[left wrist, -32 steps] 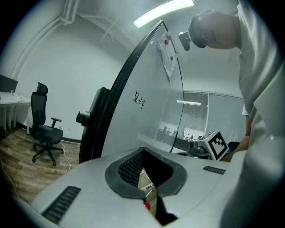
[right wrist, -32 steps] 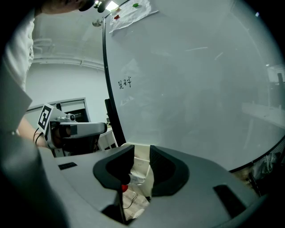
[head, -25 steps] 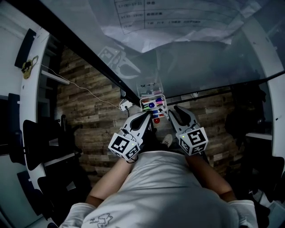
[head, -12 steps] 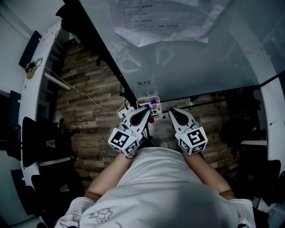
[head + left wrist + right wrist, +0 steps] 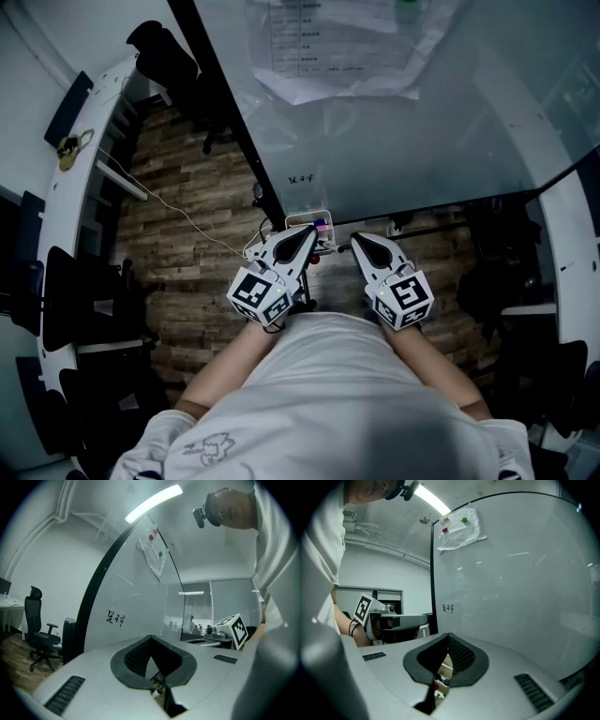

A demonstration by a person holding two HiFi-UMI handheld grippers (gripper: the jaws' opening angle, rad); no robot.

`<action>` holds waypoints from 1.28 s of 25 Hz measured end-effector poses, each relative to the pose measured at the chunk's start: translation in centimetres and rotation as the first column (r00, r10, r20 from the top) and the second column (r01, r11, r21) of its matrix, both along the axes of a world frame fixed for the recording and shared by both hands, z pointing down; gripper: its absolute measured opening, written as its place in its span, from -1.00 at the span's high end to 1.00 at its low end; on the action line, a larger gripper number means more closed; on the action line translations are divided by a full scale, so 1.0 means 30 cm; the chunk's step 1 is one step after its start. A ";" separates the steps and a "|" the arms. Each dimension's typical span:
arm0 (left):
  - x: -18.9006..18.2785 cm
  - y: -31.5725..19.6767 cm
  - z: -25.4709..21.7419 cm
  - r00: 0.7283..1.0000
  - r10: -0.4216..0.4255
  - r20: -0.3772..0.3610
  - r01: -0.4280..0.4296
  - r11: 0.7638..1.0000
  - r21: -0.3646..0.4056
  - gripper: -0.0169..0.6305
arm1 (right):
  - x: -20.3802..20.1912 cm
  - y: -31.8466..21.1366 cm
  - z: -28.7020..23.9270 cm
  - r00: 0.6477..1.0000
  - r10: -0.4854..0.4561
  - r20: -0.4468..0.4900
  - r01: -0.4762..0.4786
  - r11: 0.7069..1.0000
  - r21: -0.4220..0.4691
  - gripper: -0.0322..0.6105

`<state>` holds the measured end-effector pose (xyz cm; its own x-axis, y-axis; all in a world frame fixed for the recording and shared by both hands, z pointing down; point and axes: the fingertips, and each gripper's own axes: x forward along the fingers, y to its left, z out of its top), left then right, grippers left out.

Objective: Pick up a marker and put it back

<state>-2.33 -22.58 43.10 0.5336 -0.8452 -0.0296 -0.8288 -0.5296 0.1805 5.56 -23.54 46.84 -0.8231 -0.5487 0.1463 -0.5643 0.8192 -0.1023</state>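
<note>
Two claws, left (image 5: 307, 232) and right (image 5: 357, 238), point at the whiteboard (image 5: 412, 141), each with its jaws pressed together on nothing. The markers (image 5: 322, 224) lie in a small tray (image 5: 292, 221) just ahead of the left claw's tip and beside the right claw's. We judge that going in with the jaws together would shove the markers or knock the tray, and the tray looks cramped. The head view gives us most of the tray. Each claw's own view offers only a sliver under the jaws, yet shows the scribble (image 5: 116, 618) on the board ahead.
</note>
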 end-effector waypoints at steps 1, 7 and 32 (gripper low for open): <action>0.000 0.005 -0.001 1.000 0.001 0.002 -0.001 1.000 -0.002 0.93 | 0.000 0.002 0.001 1.000 0.003 0.005 -0.003 1.000 -0.005 0.87; -0.019 0.029 -0.016 1.000 0.021 0.009 -0.021 1.000 0.006 0.93 | -0.021 0.022 -0.008 0.999 0.015 0.033 -0.015 1.000 -0.008 0.87; -0.328 0.528 -0.035 0.966 0.259 0.015 -0.259 0.966 0.005 0.93 | -0.383 0.565 -0.060 0.976 0.206 0.066 -0.208 0.978 0.020 0.87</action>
<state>-12.18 -6.75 42.04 0.7345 -0.6781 -0.0256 -0.6659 -0.7275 0.1653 -5.92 -6.60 45.03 -0.6982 -0.7114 0.0801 -0.7152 0.6880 -0.1227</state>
